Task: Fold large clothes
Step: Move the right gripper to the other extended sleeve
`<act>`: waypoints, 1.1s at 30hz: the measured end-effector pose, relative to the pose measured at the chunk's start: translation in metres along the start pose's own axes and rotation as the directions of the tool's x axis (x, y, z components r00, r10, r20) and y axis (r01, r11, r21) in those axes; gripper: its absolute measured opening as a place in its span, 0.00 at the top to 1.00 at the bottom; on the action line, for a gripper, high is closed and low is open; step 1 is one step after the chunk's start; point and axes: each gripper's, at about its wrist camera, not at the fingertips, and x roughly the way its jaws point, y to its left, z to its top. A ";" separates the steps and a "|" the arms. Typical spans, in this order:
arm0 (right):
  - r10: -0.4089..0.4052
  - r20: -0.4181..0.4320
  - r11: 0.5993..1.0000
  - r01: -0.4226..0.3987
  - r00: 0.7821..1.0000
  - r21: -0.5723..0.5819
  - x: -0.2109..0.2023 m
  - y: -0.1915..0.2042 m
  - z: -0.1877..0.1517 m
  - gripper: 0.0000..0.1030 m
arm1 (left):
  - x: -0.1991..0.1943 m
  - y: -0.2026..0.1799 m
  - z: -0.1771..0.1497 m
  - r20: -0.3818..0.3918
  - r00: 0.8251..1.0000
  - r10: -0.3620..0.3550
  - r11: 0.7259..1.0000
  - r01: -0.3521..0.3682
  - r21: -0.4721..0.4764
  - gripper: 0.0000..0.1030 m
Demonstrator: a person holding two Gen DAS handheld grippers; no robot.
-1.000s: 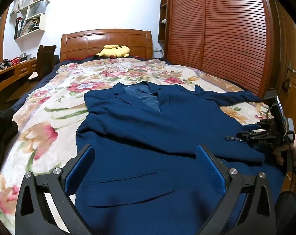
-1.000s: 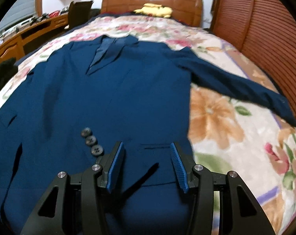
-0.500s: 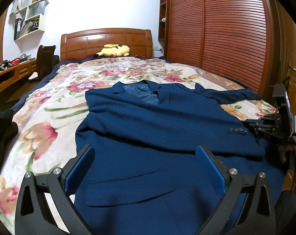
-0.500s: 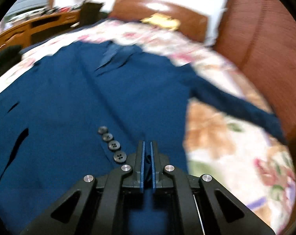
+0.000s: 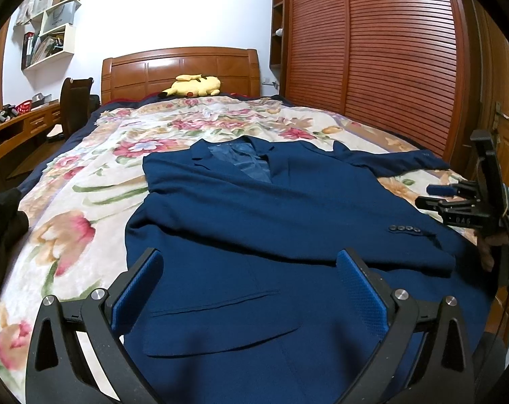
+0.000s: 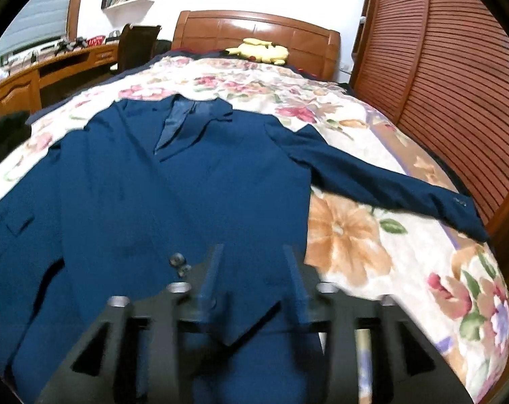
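Ahead of both my tongs lies the navy blazer [image 5: 288, 222], spread face up on the floral bedspread [image 5: 86, 181] with its collar toward the wooden headboard [image 5: 180, 67]. My left gripper [image 5: 251, 289] hangs just above the blazer's lower front, its blue pads [image 5: 138, 289] spread wide with nothing between them; a flap pocket [image 5: 221, 323] sits directly between and below the pads. One sleeve is folded across the chest, its cuff with a row of small buttons [image 5: 404, 228] lying off to the right of my left tongs, close to my right gripper [image 5: 439, 195], which that view shows from the side at the bed's right edge with a bit of my right hand [image 5: 490, 245] under it.

From the right wrist view, my right gripper [image 6: 252, 269] appears blurred, its fingers [image 6: 212, 276] parted with a clear gap and holding nothing. It hovers over the blazer's [image 6: 153, 202] hem, with the cuff buttons [image 6: 180, 264] just to the left of its left finger. The other sleeve [image 6: 389, 185] stretches out flat to the right of these tongs, reaching toward the slatted wardrobe [image 6: 456, 84]. A yellow plush toy [image 5: 192, 86] rests far ahead against the headboard.
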 end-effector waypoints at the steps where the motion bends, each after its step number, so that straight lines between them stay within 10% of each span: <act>1: 0.002 0.004 1.000 -0.002 1.000 0.009 0.001 -0.001 0.001 0.42 | 0.000 0.000 0.000 0.000 1.000 -0.001 1.000 0.001 0.000 0.00; 15: 0.005 -0.013 1.000 -0.005 1.000 0.019 0.032 -0.054 0.032 0.35 | 0.009 -0.006 0.003 -0.009 1.000 -0.011 1.000 0.011 0.001 0.00; 33: -0.207 -0.129 0.941 0.233 0.970 0.244 0.123 -0.189 0.051 0.29 | 0.029 -0.027 0.007 -0.046 0.998 -0.045 0.999 0.046 0.021 0.00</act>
